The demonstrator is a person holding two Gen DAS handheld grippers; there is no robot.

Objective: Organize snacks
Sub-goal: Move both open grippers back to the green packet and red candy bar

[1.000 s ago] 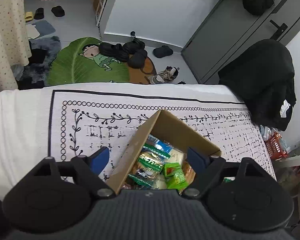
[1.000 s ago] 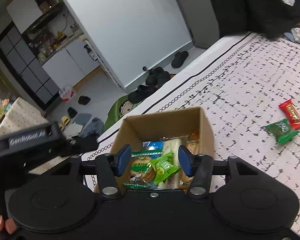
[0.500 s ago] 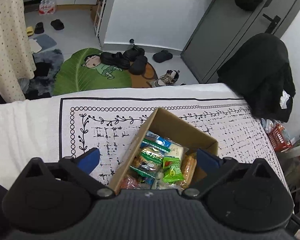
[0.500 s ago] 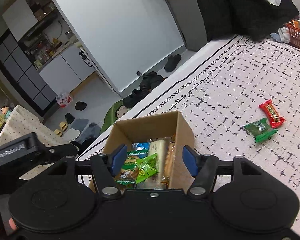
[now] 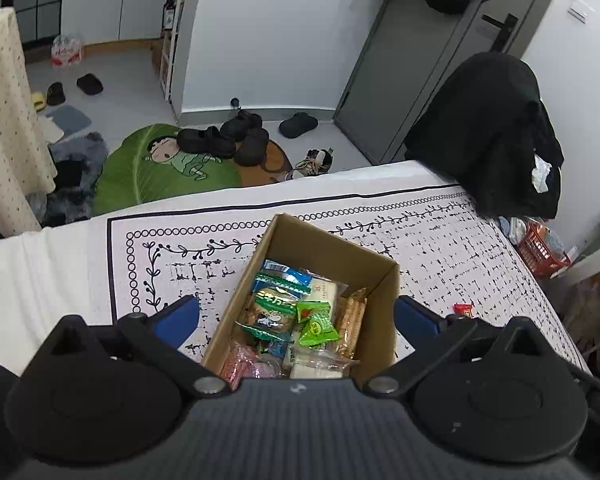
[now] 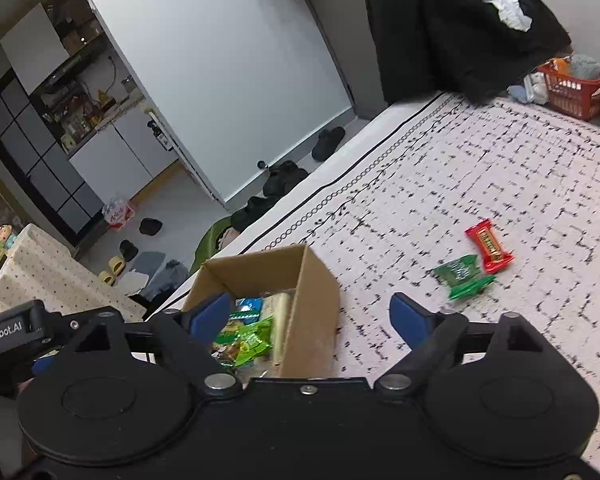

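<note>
At lower centre, both the left claw (image 5: 296,318) and right claw (image 6: 310,314) gape wide over the snack box (image 5: 324,246); two wrappers (image 6: 474,260) lie right.

Left tongs (image 5: 296,316) and right tongs (image 6: 310,312) — both spread wide, empty.

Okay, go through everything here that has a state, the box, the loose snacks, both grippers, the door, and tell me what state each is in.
Cardboard box: open-topped, upright, holding many wrapped snacks.
Red snack: loose on the patterned cloth, outside the box.
Green snack: loose on the cloth, beside the red one.
Left gripper: open, empty.
Right gripper: open, empty.
Grey door: closed.
</note>
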